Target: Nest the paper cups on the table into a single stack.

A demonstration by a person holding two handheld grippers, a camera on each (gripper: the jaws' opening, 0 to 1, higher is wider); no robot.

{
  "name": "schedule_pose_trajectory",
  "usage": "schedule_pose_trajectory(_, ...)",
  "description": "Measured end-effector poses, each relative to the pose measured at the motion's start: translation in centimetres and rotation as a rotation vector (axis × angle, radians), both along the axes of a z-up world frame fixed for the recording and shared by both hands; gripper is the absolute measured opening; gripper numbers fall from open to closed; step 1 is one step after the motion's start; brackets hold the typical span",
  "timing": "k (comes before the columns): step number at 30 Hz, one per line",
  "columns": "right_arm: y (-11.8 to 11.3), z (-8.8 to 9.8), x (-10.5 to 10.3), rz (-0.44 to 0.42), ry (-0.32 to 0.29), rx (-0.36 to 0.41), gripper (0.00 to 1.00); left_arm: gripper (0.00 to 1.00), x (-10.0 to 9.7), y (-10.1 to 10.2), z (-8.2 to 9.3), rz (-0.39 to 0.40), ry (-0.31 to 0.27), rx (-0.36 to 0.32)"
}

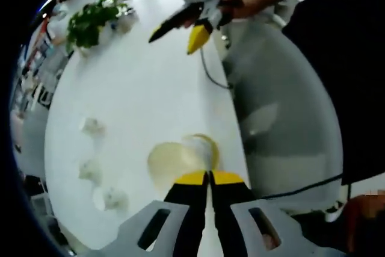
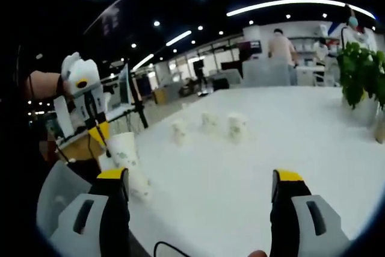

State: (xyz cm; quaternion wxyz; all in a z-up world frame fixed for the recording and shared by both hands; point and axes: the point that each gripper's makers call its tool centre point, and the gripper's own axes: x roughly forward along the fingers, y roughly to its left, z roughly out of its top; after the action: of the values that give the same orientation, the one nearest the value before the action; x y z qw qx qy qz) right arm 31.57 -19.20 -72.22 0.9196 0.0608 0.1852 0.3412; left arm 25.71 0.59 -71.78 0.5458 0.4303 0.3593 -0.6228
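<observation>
My left gripper [image 1: 208, 179] is shut on the rim of a white paper cup [image 1: 175, 162], whose open mouth faces the left gripper view. In the right gripper view the same cup [image 2: 124, 153], with a green print, hangs from the left gripper [image 2: 101, 136] near the table's left edge. Three more paper cups [image 2: 209, 122] stand upright in a row further in; in the left gripper view they are small white shapes [image 1: 91, 170] at the left. My right gripper [image 2: 199, 177] is open with nothing between its jaws, and shows in a hand far across the table [image 1: 173, 43].
A potted green plant [image 2: 361, 75] stands at the table's far end [image 1: 90, 22]. A white chair [image 1: 283, 118] sits against the white table's edge [image 1: 237, 148], with a black cable beside it. People and desks are in the background.
</observation>
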Motion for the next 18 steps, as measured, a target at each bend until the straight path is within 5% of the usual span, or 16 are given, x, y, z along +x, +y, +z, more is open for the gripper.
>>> schedule_pose_trajectory(18,-0.5,-0.3,-0.4,-0.021,0.013,0.014,0.97,0.01,0.1,-0.1,-2.1,-0.035,0.035,0.056)
